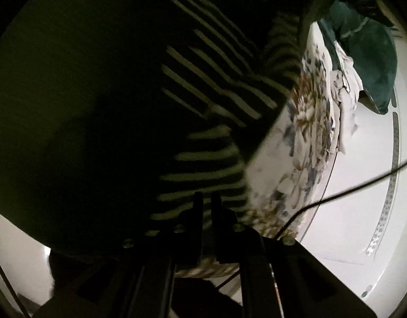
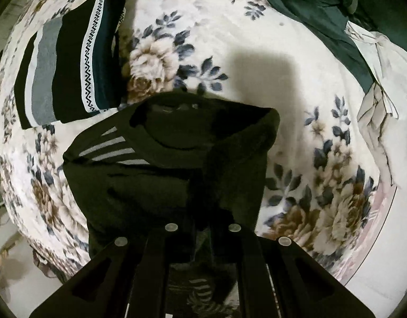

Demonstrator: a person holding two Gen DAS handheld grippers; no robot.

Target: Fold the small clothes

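Where the right wrist view looks down on the flowered bedspread (image 2: 177,26), a dark garment with pale stripes (image 2: 155,169) is seen filling the centre and lower middle of the frame, its upper edge curled over and its bulk bunched towards the right gripper (image 2: 202,225). The jaws of that gripper are drawn almost together, and dark cloth is pinched between them at the bottom centre. A folded stack of clothes (image 2: 71,63), banded in black, grey and white with a zigzag trim, is laid flat on the bedspread at the upper left, apart from the garment. A crumpled white cloth (image 2: 380,79) and a dark green cover (image 2: 309,8) are seen at the upper right.

In the left wrist view the picture is dim and blurred. The striped garment (image 1: 216,100) is spread across the middle of the frame, and the left gripper (image 1: 206,201) is closed narrowly on its lower edge at the bottom centre. A thin black cable (image 1: 349,188) is strung across the lower right.
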